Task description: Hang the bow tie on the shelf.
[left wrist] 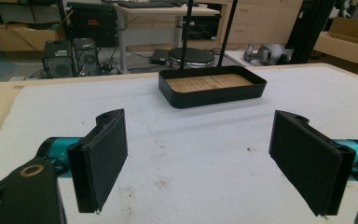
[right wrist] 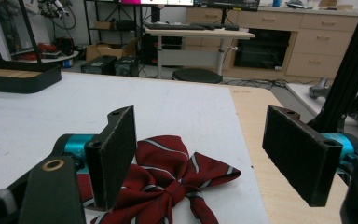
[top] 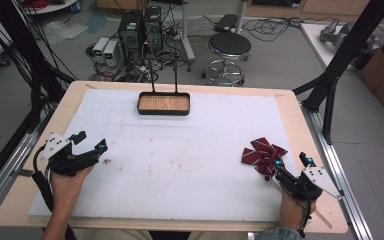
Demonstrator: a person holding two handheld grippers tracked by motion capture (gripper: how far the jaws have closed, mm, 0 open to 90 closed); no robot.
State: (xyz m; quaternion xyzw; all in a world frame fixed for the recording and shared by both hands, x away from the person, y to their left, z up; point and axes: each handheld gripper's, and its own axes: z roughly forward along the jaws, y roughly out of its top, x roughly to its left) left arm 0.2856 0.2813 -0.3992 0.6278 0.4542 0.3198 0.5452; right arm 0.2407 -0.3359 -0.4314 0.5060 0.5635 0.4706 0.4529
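A person stands at the near edge of the table (top: pixel 290 107), which is covered by a white mat (top: pixel 180 160), with a gripper in each hand. The left gripper (top: pixel 91 142) sits over the mat's near left part, jaws spread wide with nothing between them; in its own view the pads (left wrist: pixel 103 156) frame bare mat. The right gripper (top: pixel 291 161) is at the near right, jaws also wide apart and holding nothing. A dark red striped bow (top: pixel 263 154) lies flat on the mat's right edge, just ahead of that gripper; in the right gripper view it lies (right wrist: pixel 168 179) under and between the pads. A black tray (top: pixel 163 104) with a wooden floor stands at the far middle, well apart from both.
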